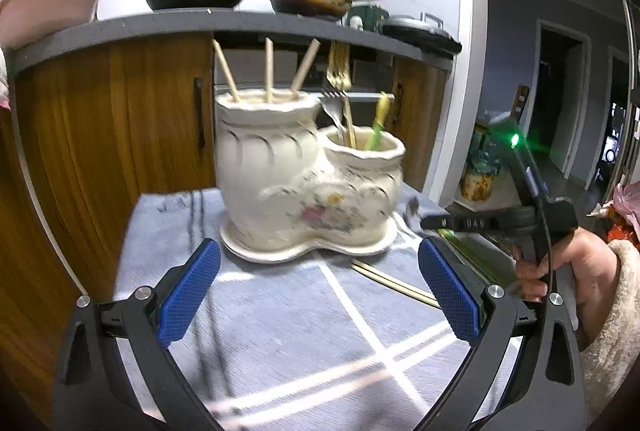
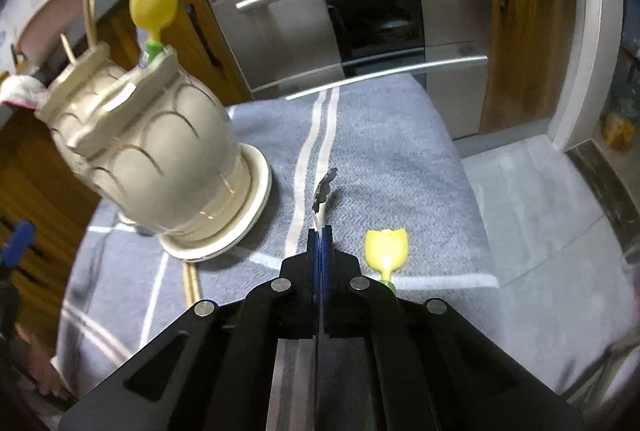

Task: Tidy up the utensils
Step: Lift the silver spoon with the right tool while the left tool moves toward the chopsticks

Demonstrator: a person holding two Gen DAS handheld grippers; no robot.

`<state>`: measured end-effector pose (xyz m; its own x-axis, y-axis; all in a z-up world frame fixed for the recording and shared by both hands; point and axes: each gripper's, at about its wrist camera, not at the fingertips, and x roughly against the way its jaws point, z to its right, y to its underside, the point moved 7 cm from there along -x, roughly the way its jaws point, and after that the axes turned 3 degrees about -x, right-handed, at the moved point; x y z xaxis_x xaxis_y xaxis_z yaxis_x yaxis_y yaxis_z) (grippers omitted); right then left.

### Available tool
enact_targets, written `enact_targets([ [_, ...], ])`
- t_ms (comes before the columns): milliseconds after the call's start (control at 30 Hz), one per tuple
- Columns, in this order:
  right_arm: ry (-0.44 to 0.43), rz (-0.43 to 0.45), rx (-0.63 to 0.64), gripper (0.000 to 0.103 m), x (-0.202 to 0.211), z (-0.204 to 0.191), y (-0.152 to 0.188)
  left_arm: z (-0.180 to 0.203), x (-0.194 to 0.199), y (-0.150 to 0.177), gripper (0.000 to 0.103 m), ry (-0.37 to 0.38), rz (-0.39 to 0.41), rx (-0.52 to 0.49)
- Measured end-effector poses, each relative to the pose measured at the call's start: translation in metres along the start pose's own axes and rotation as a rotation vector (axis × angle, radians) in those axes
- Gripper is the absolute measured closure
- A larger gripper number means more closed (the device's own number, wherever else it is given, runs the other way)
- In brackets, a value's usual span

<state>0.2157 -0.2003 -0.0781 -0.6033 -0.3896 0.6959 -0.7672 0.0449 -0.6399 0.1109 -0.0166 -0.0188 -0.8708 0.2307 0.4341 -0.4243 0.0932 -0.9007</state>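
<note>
Mid pick-up, by the look of it: right claw [image 2: 320, 231] clamped together on a thin metal utensil [image 2: 325, 187], its decorated end poking out ahead just above the grey cloth on the surface [image 2: 380, 135]. Left claw [image 1: 320, 295] spread wide apart, empty, facing the ceramic holder [image 1: 308, 167] from the near side. Already standing in the holder: 3 chopsticks [image 1: 269, 71] in the tall far-left pot, forks [image 1: 339, 99] in the low pot. Loose on the cloth: a yellow tulip-shaped piece [image 2: 386, 245] right of the claw, 2 chopsticks [image 1: 394, 281] near the holder. Next, probably: lift, tip upright, lower into the low pot without nudging the forks.
</note>
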Motion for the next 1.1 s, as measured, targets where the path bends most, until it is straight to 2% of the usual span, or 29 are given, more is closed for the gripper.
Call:
enact_targets([
  [200,-0.060,0.086,0.006,0.101,0.031,0.002,-0.007,0.032,-0.017,0.020,0.006,-0.029,-0.124,0.043],
  [267,-0.082,0.133,0.015,0.101,0.047,0.000,-0.010,0.042,-0.029,0.030,0.016,-0.028,-0.194,0.085],
  [367,-0.107,0.193,0.027,0.101,0.068,-0.001,-0.014,0.053,-0.044,0.039,0.030,-0.057,-0.259,0.105],
  [433,-0.108,0.232,0.039,0.101,0.080,-0.001,-0.017,0.057,-0.049,0.043,0.034,-0.075,-0.279,0.116],
  [667,-0.097,0.462,0.114,0.101,0.136,-0.004,-0.028,0.068,-0.064,0.049,0.052,-0.135,-0.343,0.172],
  [767,-0.105,0.531,0.126,0.101,0.152,-0.006,-0.030,0.072,-0.072,0.054,0.056,-0.158,-0.380,0.203],
  [933,-0.124,0.551,0.134,0.101,0.162,-0.011,-0.031,0.079,-0.077,0.057,0.057,-0.196,-0.393,0.218],
  [1100,-0.134,0.551,0.132,0.101,0.164,-0.010,-0.029,0.087,-0.082,0.055,0.057,-0.249,-0.398,0.171],
])
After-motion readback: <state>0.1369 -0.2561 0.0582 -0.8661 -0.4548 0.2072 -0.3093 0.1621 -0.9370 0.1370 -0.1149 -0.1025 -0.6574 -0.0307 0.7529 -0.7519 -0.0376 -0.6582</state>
